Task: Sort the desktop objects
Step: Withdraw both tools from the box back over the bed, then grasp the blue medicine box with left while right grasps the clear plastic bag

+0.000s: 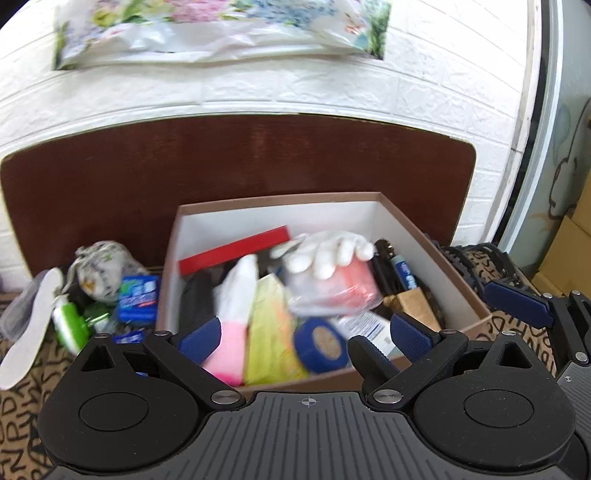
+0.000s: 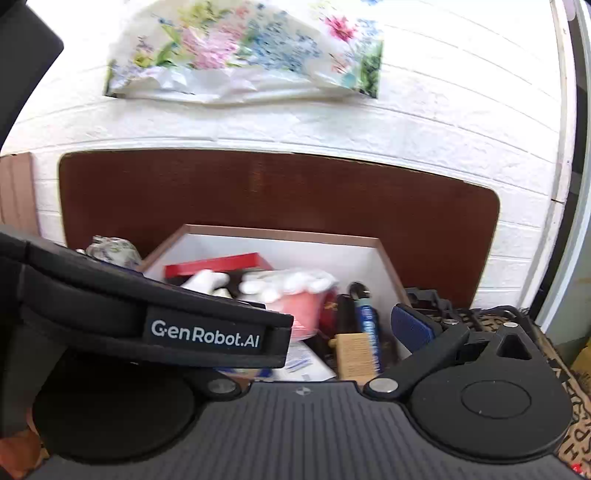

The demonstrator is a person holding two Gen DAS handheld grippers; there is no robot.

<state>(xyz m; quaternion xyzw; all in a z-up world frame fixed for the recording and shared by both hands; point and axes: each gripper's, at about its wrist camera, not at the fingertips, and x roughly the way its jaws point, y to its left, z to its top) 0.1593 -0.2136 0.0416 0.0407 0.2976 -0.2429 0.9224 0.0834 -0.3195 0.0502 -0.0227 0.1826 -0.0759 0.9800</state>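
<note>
A brown cardboard box [image 1: 436, 254] with white inner walls stands on the patterned cloth, filled with items. Inside it are a red flat box [image 1: 236, 247], a white glove with a pink cuff [image 1: 236, 295], another white glove [image 1: 325, 251] lying over a clear bag of pink stuff [image 1: 343, 291], a yellow-green packet [image 1: 269, 332], a blue tape roll [image 1: 321, 343] and a dark pen [image 1: 402, 273]. My left gripper [image 1: 304, 336] hovers open over the box's near edge, with nothing pressed between its pads. My right gripper [image 2: 306, 332] stands wide open. Its left finger is hidden behind the left gripper's body [image 2: 207, 338].
Left of the box lie a white insole [image 1: 33, 325], a green bottle [image 1: 70, 325], a blue pack [image 1: 138, 299] and a floral pouch [image 1: 103, 269]. A black object [image 1: 476, 258] sits to the right. Behind stand a brown board [image 1: 236, 162], a white brick wall and a hanging floral bag [image 1: 221, 29].
</note>
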